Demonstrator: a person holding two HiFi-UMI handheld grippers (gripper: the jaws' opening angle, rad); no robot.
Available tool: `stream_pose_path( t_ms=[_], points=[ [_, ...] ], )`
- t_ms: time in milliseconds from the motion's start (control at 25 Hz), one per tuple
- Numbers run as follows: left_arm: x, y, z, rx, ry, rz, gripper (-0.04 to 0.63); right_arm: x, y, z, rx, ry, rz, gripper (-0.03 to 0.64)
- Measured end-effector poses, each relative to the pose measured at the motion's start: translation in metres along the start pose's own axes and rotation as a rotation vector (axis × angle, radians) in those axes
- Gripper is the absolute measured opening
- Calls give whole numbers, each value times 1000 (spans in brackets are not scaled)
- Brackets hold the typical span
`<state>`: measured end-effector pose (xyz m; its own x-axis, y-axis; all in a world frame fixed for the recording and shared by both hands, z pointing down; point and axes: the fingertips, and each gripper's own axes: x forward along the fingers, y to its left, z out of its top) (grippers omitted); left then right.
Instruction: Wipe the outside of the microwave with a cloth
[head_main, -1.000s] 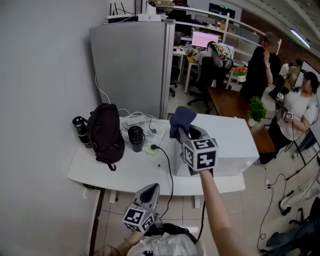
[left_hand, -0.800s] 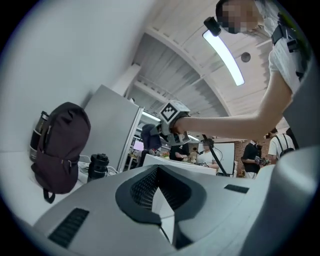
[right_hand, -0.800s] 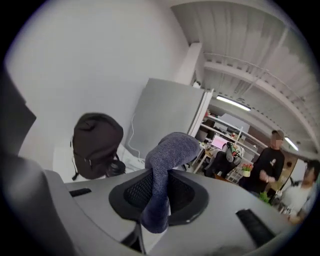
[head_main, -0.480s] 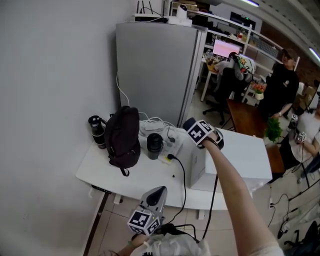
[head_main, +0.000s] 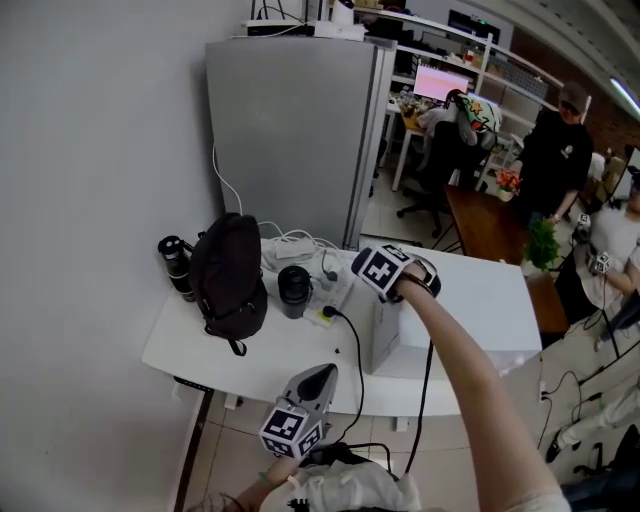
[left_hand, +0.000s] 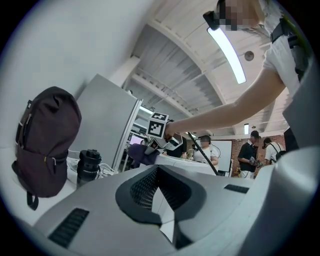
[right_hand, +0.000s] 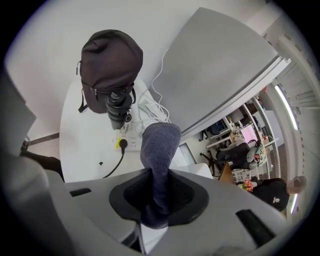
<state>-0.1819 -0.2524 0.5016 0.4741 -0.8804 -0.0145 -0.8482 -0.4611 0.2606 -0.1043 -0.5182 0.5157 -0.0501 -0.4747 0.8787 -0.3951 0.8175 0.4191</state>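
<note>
The white microwave stands on the right half of the white table. My right gripper is at the microwave's upper left edge, shut on a dark blue cloth. The cloth sticks up out of the jaws, and the marker cube mostly hides it in the head view. In the left gripper view the cloth shows as a dark lump against the microwave's left side. My left gripper hangs low in front of the table's near edge, with its jaws together on nothing.
A black backpack, a black flask and a black cup stand on the table's left half. A power strip with cables lies beside the microwave. A tall grey cabinet stands behind the table. People and desks are at the back right.
My right gripper has carried the cloth from above the microwave's near left corner back to its upper left edge, then stayed there. The left gripper has stayed low.
</note>
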Motion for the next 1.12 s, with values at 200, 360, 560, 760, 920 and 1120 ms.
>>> stream_pose_path(
  t_ms=[200,360,560,760,920,1120],
  points=[
    [9,5,-7,-18,15,-1,-14,-17,37,-15,-96,14,87,74],
    [10,6,-12,-33,22,-5,-14,-44,74,-31,-184,12,141,74],
    [5,9,-19,-50,29,2,-14,-82,150,-63,-277,-40,293,74],
    [-3,11,-25,-66,35,14,-14,-106,179,-56,-385,-84,355,74],
    [-10,13,-27,-65,33,31,-14,-91,126,-2,-291,-139,231,74],
    [-20,19,-22,-61,20,66,-14,-15,67,30,-163,-40,193,74]
  ],
)
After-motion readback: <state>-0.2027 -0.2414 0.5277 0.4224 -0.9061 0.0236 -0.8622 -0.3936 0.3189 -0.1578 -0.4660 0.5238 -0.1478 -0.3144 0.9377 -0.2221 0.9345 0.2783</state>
